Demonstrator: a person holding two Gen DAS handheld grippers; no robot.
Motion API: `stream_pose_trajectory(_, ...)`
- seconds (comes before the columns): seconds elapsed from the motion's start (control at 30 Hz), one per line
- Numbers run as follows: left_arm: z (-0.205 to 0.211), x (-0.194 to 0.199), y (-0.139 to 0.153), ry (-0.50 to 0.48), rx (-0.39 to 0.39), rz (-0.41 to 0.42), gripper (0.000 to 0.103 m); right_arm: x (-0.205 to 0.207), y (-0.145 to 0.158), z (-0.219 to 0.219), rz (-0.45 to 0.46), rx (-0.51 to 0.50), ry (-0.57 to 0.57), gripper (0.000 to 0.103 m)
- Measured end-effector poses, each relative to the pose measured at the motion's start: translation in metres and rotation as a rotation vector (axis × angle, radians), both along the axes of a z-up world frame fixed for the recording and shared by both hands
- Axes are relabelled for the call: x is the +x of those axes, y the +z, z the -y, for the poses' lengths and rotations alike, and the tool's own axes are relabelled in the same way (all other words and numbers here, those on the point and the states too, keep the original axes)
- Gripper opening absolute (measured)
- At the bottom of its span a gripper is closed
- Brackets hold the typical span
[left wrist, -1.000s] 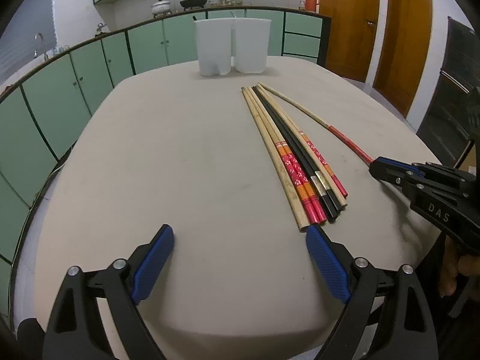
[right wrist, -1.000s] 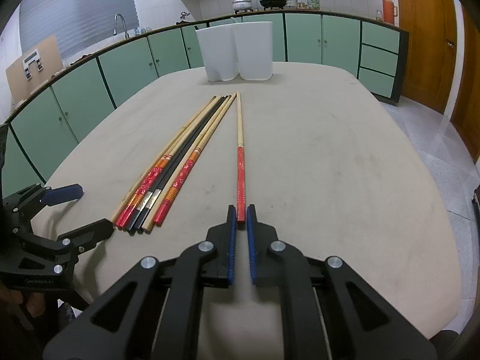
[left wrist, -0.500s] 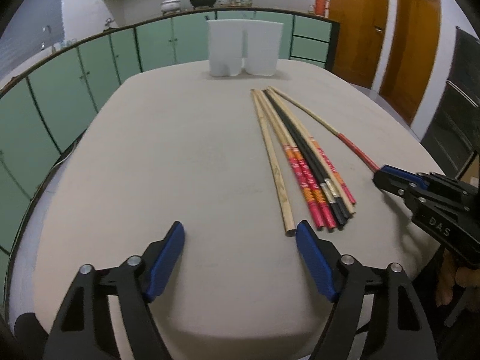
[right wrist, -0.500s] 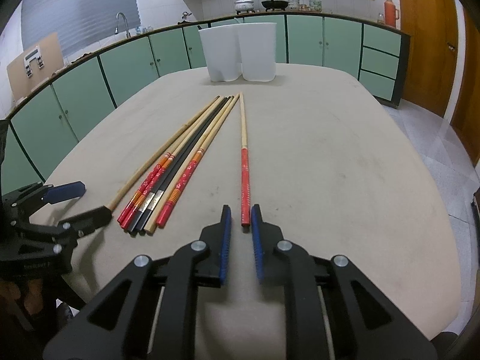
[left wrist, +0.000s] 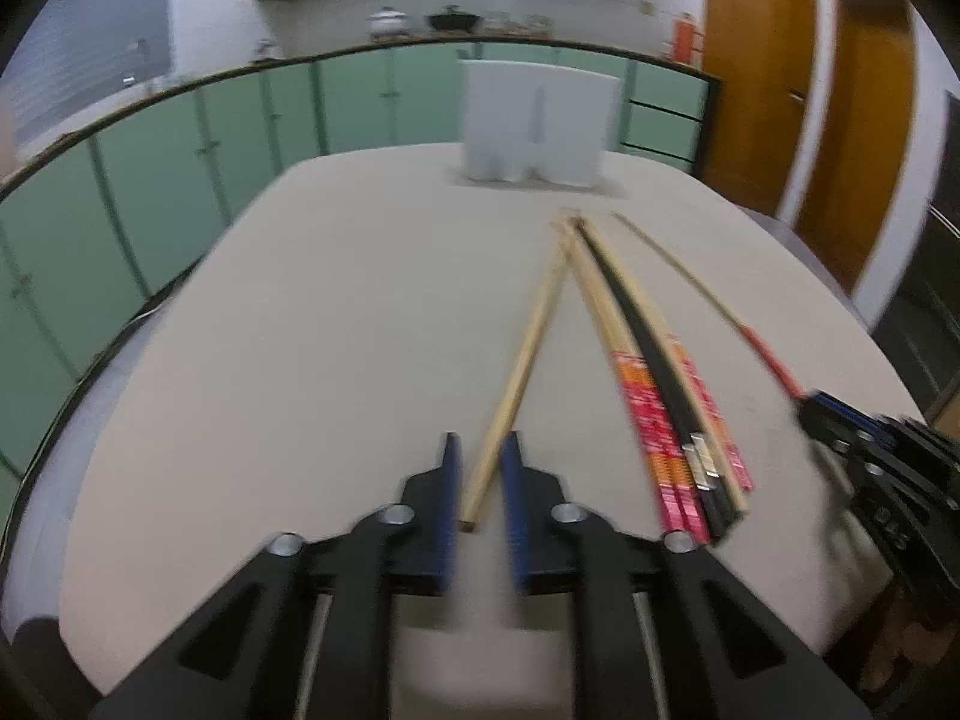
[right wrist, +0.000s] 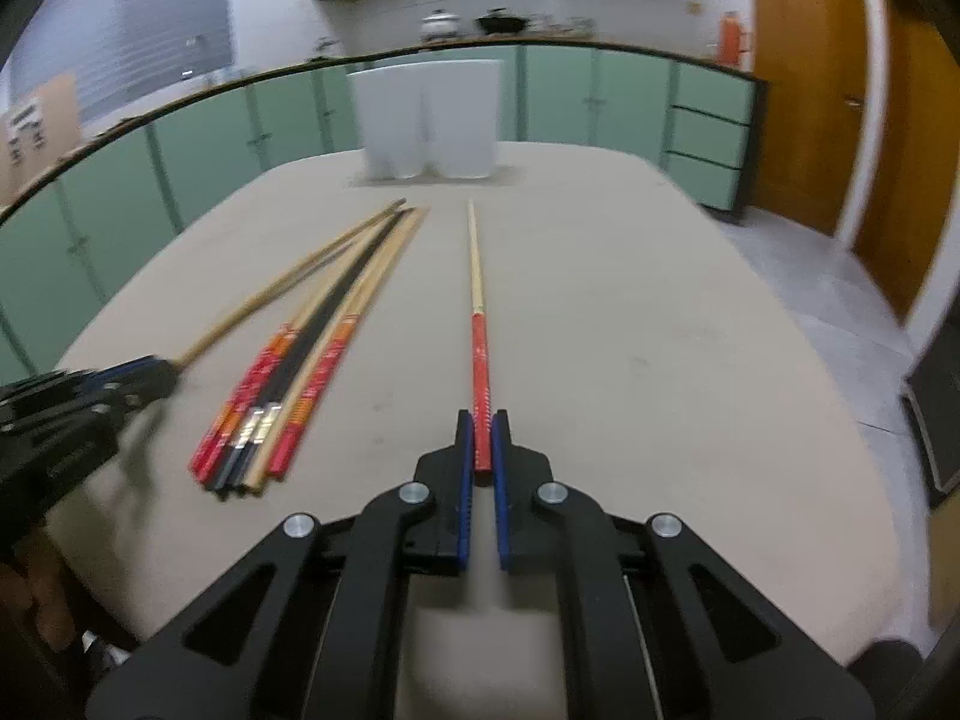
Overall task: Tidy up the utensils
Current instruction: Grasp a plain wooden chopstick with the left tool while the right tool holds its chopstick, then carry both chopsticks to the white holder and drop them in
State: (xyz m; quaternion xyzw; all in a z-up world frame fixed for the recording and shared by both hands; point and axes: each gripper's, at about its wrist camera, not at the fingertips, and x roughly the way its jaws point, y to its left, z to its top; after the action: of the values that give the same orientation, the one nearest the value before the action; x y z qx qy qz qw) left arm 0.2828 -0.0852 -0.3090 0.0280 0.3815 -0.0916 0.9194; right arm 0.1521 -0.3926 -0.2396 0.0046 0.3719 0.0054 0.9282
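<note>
A long run of green cabinets (right wrist: 180,144) curves behind the table (right wrist: 630,300). On the counter sit a white pot (right wrist: 441,24), a black pan (right wrist: 501,21) and an orange flask (right wrist: 728,36). Brown wooden doors (right wrist: 804,90) stand at right.

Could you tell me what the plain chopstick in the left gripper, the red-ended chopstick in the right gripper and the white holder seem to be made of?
Plain chopstick: likely bare bamboo or wood; pale tan, matte, no paint.
Red-ended chopstick: likely the same pale stock, with a glossy red painted or lacquered handle.
White holder: probably plastic; smooth, uniformly white, thin-walled, though ceramic cannot be ruled out.
</note>
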Motion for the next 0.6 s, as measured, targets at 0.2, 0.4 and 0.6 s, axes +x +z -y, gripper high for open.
stream_pose_trajectory(0.2, -0.008, -0.010, 0.001, 0.074, 0.010, 0.000, 0.010, -0.009, 0.000, -0.010, 0.009, 0.002, 0.023, 0.009)
stream_pose_trajectory(0.4, -0.007, -0.012, 0.001, 0.024, 0.034, 0.003, 0.044, -0.012, -0.001, -0.007, 0.007, 0.004, 0.043, 0.014)
stream_pose_trajectory(0.6, -0.017, -0.002, 0.002, 0.040, 0.000, 0.001, 0.009, -0.011, 0.003, -0.003, -0.011, 0.029, 0.043, 0.007)
